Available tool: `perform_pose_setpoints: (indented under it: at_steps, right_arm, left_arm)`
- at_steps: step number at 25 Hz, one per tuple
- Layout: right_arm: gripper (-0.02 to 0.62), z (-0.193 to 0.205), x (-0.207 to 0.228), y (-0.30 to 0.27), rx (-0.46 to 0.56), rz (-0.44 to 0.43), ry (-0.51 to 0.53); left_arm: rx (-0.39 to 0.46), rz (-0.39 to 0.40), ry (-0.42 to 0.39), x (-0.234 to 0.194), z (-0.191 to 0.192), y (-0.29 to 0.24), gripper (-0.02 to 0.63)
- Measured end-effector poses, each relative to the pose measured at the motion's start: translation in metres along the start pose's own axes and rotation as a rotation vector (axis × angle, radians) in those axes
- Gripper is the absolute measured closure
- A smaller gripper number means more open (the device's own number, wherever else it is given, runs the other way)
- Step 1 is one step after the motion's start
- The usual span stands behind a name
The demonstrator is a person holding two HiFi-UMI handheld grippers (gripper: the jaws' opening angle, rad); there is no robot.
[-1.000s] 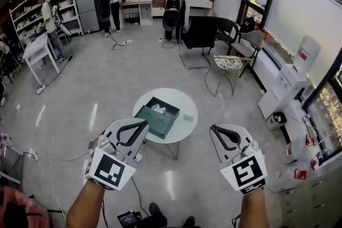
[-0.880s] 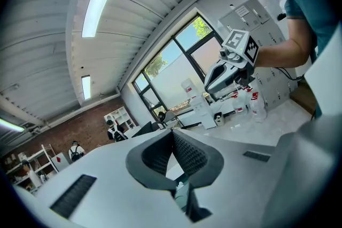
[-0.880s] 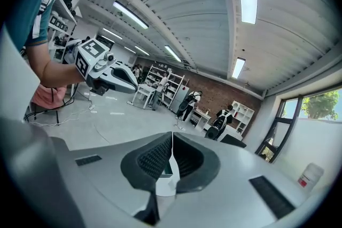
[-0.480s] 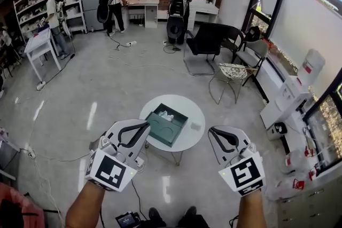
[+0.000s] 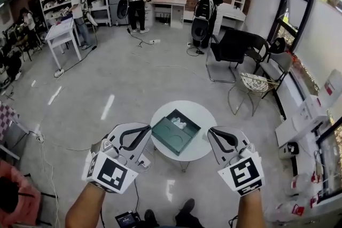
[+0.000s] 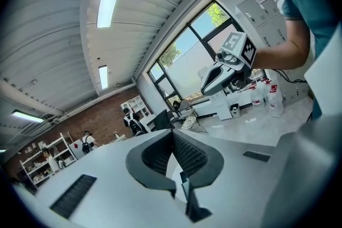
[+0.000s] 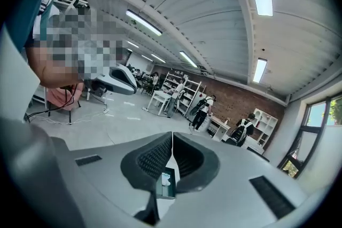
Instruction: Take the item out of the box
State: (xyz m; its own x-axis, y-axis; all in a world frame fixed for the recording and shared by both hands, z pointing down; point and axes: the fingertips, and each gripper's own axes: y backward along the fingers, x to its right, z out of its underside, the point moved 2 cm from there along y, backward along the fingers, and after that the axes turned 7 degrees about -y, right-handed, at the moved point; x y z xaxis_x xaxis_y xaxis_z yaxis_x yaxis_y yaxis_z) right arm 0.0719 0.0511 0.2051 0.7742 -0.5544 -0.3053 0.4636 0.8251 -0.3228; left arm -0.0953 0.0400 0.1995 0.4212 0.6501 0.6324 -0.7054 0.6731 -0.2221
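An open dark green box [image 5: 174, 135] lies on a small round white table [image 5: 199, 147] on the floor ahead of me. A white item [image 5: 179, 124] rests in the box's far corner. My left gripper [image 5: 145, 127] is held up at the table's left, its jaws closed tip to tip on nothing. At the table's right my right gripper [image 5: 210, 132] is likewise shut and empty. In the right gripper view the box [image 7: 160, 185] and white item [image 7: 166, 179] show below the closed jaws of my right gripper [image 7: 172, 136]. The left gripper view shows my left gripper [image 6: 172, 133] shut, with the right gripper [image 6: 228, 68] beyond.
A black chair [image 5: 233, 46] and a wire chair [image 5: 255, 84] stand beyond the table to the right. Three people [image 5: 206, 0] stand by desks and shelves at the brick back wall. A white table [image 5: 61, 33] is at far left. Cables lie on the floor.
The head view has swung, so the table and box now sit lower and more to the right, between the two grippers. Both grippers keep the same pose and stay shut.
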Motion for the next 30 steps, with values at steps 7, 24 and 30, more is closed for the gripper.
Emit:
perform_pose_setpoints:
  at_steps: [7, 24, 30]
  right_arm:
    - [0.557, 0.022, 0.078, -0.03, 0.035, -0.076, 0.05]
    - [0.556, 0.078, 0.194, -0.067, 0.041, -0.149, 0.004]
    - [0.557, 0.086, 0.218, -0.094, -0.003, -0.089, -0.003]
  left_arm:
    - [-0.055, -0.05, 0.023, -0.003, -0.01, -0.073, 0.588]
    - [-0.131, -0.074, 0.044, -0.005, -0.016, -0.203, 0.588]
    - [-0.093, -0.01, 0.074, -0.029, 0.013, -0.247, 0.588]
